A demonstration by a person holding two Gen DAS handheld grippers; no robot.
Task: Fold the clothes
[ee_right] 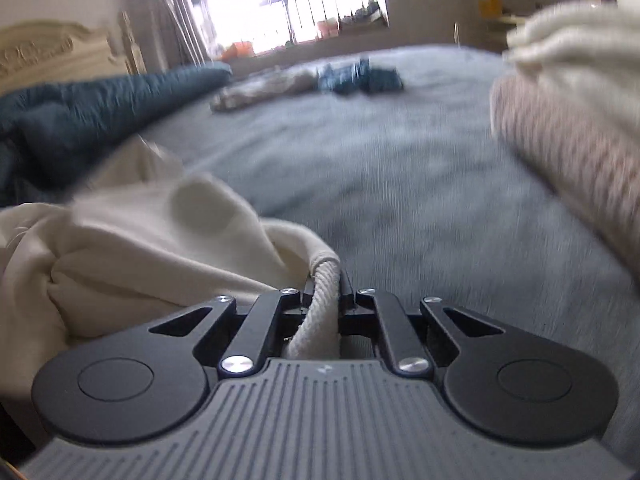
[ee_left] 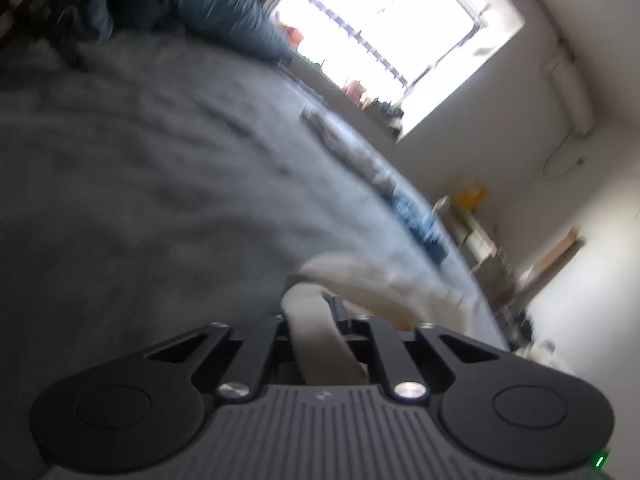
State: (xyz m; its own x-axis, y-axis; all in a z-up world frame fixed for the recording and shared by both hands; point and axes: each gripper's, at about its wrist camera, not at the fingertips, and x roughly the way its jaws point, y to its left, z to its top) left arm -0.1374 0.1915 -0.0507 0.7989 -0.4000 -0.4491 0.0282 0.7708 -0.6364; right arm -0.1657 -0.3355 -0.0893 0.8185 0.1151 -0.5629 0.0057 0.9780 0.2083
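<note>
Both views are showing the same build. The left matte-black two-finger tool [ee_left: 310,312] is sitting on a grey housing ribbed with fine lengthwise grooves and stamped with a small pale mark at its front edge. Two round black lobes with shallow circular recesses are flanking it, each running forward into slim black link arms with triangular cut-outs, pinned by shiny silver screws. A green light is glowing at that housing's lower right corner. The right matte-black two-finger tool [ee_right: 326,280] is repeating these shapes, colours and screws.
</note>
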